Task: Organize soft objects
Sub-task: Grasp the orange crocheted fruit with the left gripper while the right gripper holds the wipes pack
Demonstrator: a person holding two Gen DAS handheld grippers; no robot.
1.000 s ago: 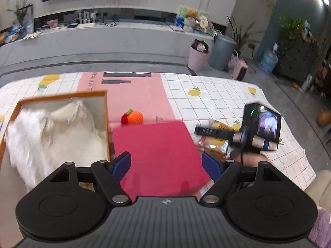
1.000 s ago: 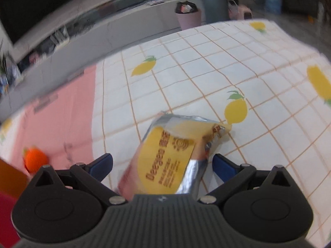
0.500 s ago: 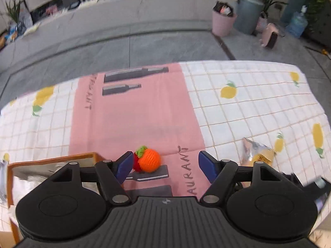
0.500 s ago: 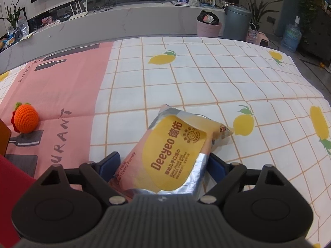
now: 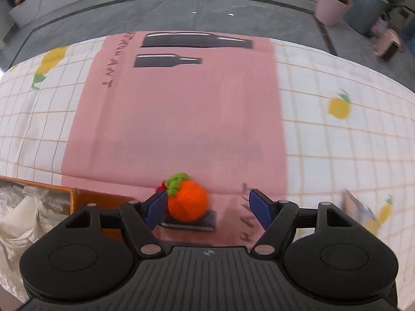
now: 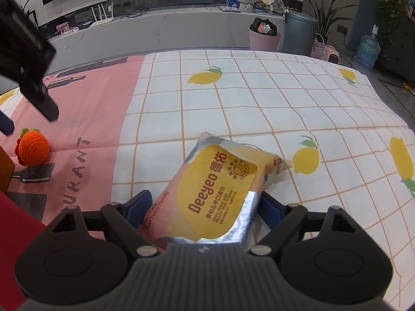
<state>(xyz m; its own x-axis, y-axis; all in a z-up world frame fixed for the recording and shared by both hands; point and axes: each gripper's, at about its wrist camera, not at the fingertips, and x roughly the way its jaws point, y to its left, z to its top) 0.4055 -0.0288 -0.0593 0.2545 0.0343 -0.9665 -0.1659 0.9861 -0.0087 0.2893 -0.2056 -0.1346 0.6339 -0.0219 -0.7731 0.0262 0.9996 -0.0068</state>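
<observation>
An orange crocheted ball (image 5: 188,203) with a green top lies on the pink runner. It sits between the fingers of my left gripper (image 5: 207,202), close beside the left pad, with a wide gap to the right pad. This gripper is open and points steeply down. In the right wrist view the same ball (image 6: 33,150) shows at far left under the left gripper's finger (image 6: 48,107). My right gripper (image 6: 203,204) is shut on a yellow and silver wipes pack (image 6: 218,189), both pads against its sides. The pack's far end rests on the tablecloth.
An orange-rimmed box (image 5: 77,197) holding white cloth (image 5: 26,220) stands just left of the ball. A red cloth (image 6: 15,223) lies at the near left. The lemon-print tablecloth (image 6: 259,103) stretches right. A pink bin (image 6: 264,39) and a grey bin (image 6: 301,31) stand on the floor beyond.
My left gripper swung away from the box and red cloth, forward and down, until the orange ball stood between its fingers. The right jaws narrowed onto the wipes pack.
</observation>
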